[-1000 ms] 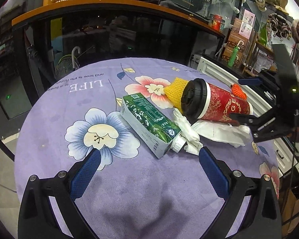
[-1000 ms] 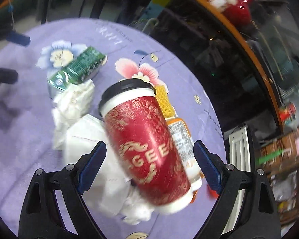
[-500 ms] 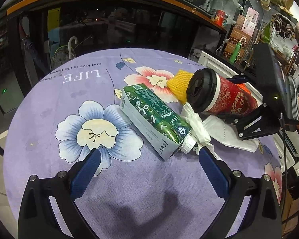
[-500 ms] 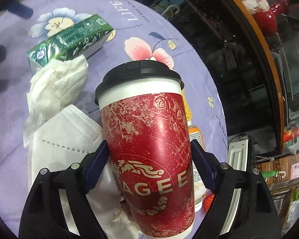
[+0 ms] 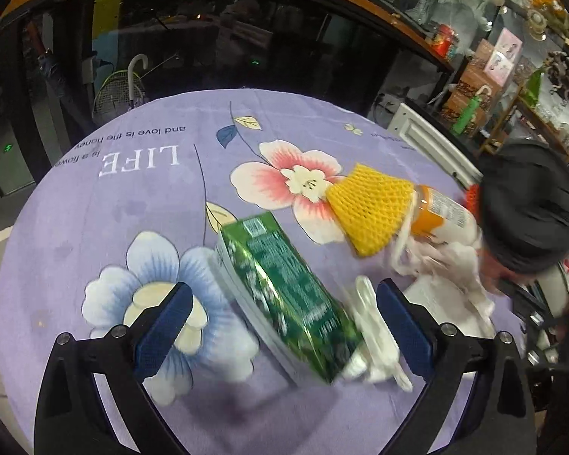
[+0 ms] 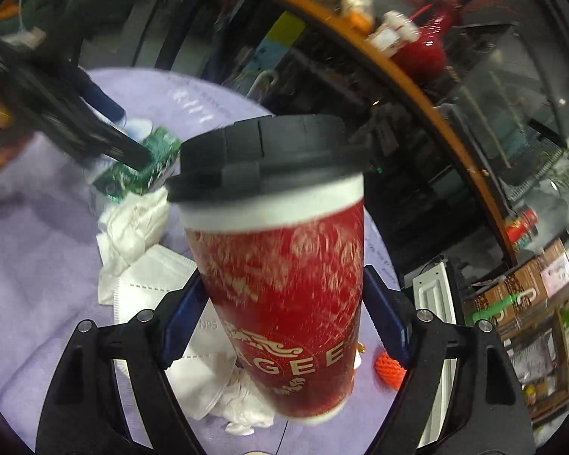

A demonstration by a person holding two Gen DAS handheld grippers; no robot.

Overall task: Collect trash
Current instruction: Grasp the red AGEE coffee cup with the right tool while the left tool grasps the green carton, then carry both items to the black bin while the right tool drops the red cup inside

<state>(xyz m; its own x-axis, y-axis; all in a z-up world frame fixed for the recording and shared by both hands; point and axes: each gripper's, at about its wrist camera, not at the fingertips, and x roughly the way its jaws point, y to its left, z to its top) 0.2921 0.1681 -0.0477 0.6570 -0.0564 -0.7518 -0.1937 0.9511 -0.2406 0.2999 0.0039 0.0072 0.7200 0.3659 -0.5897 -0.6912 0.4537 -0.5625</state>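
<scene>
The right tongs [image 6: 282,326] are clamped on a red paper coffee cup with a black plastic lid [image 6: 280,250]; their blue pads press its lower sides, and it fills the centre of the right wrist view, lid toward the top of the frame. Below and left of it on the round purple flowered surface [image 6: 38,265] lie a flat white face mask [image 6: 153,284] and crumpled white tissue [image 6: 134,223]. A small orange mesh piece [image 6: 389,369] shows at the lower right beside the cup.

In the left wrist view the left tongs [image 5: 282,328] stand wide apart, holding nothing. Between the blue pads [image 5: 163,322], in the lower centre, a green rectangular drink carton [image 5: 288,295] lies slanted and blurred on the surface [image 5: 113,197], with a white tissue wad [image 5: 375,333] just beside its right edge. Right of centre a yellow foam net sleeve [image 5: 368,212] touches an orange-labelled plastic bottle [image 5: 440,216] lying on its side. Whether the carton touches either pad cannot be told.
</scene>
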